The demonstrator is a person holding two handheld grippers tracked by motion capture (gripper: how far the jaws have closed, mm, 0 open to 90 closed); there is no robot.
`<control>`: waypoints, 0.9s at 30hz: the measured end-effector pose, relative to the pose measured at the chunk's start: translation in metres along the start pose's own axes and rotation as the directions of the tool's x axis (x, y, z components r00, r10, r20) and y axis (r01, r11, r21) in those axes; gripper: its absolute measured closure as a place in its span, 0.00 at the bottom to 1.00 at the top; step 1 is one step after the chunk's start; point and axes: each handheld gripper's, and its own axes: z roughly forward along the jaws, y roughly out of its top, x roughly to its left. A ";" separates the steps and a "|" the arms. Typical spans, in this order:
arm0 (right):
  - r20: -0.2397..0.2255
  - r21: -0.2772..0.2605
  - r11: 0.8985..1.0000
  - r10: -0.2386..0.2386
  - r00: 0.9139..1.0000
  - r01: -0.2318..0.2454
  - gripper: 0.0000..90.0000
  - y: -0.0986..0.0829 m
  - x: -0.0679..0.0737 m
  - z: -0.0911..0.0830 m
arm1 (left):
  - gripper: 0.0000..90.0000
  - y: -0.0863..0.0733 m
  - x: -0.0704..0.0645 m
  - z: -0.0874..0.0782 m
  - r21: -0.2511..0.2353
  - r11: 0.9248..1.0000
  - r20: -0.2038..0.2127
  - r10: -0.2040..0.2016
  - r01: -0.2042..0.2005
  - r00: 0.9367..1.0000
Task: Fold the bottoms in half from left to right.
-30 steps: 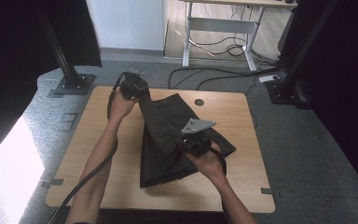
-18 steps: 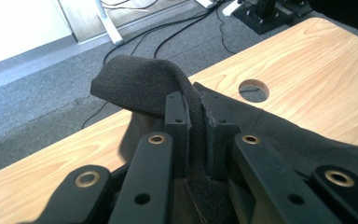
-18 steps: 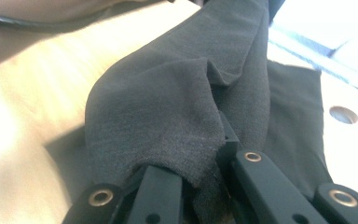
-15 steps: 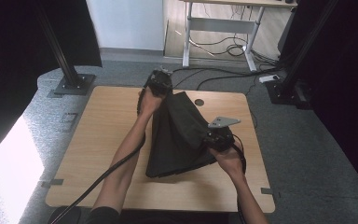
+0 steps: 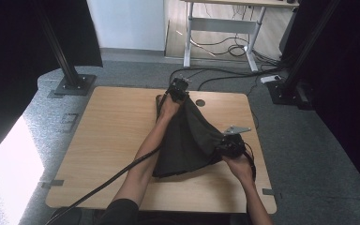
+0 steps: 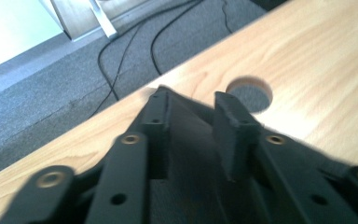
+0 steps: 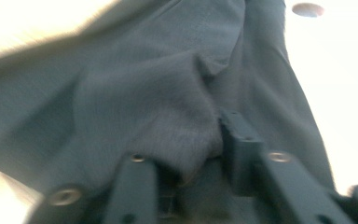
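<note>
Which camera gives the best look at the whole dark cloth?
The high view: it shows the dark cloth whole, stretched between the left tool and right tool on the table. The right gripper view shows wrinkled fabric bunched between its jaws. The left gripper view shows a dark strip between its jaws.

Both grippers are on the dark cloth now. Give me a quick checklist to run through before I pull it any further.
1. Left gripper gripping the dark cloth: ok, the left gripper view shows fabric between its jaws.
2. Right gripper gripping the cloth: ok, the right gripper view shows a fold bunched between its jaws.
3. Cloth supported on the table: ok, its lower edge lies on the wood and none hangs over.
4. Cloth spread flat: not ok, it is gathered into folds between the grippers.
5. Cable hole clear of fabric: ok, it lies just beside the cloth.
6. Grip firmness: cannot tell.
</note>
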 end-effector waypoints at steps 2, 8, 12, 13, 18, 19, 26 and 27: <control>0.032 0.017 1.000 0.011 0.999 -0.012 0.66 -0.008 -0.007 -0.002 | 0.66 0.002 -0.001 -0.004 -0.007 1.000 0.006 -0.004 0.004 1.000; 0.080 0.031 0.998 0.057 0.995 -0.059 0.55 -0.029 -0.023 -0.018 | 0.53 -0.002 0.001 -0.030 -0.036 0.999 0.062 0.017 -0.015 0.998; 0.104 0.044 0.997 0.051 0.993 -0.056 0.51 -0.036 -0.024 -0.032 | 0.38 -0.014 0.004 -0.053 -0.041 0.999 0.134 0.010 -0.004 0.991; 0.109 0.046 0.998 0.047 0.993 -0.052 0.50 -0.037 -0.024 -0.035 | 0.36 -0.019 0.004 -0.062 -0.048 0.999 0.143 0.015 -0.008 0.990; 0.125 0.034 0.998 0.047 0.991 -0.051 0.46 -0.036 -0.022 -0.053 | 0.21 -0.047 0.001 -0.092 -0.040 0.999 0.204 0.009 -0.001 0.979; 0.124 0.031 0.998 0.045 0.991 -0.050 0.46 -0.034 -0.020 -0.054 | 0.18 -0.055 -0.002 -0.099 -0.036 0.999 0.208 0.020 -0.012 0.978; 0.048 0.010 1.000 0.013 0.999 -0.013 0.36 -0.008 0.003 -0.044 | 0.00 -0.111 -0.035 -0.130 -0.010 0.993 0.207 0.120 -0.121 0.971; 0.037 0.007 1.000 0.005 0.999 -0.005 0.34 -0.004 0.008 -0.039 | 0.00 -0.121 -0.043 -0.134 -0.003 0.991 0.214 0.132 -0.135 0.968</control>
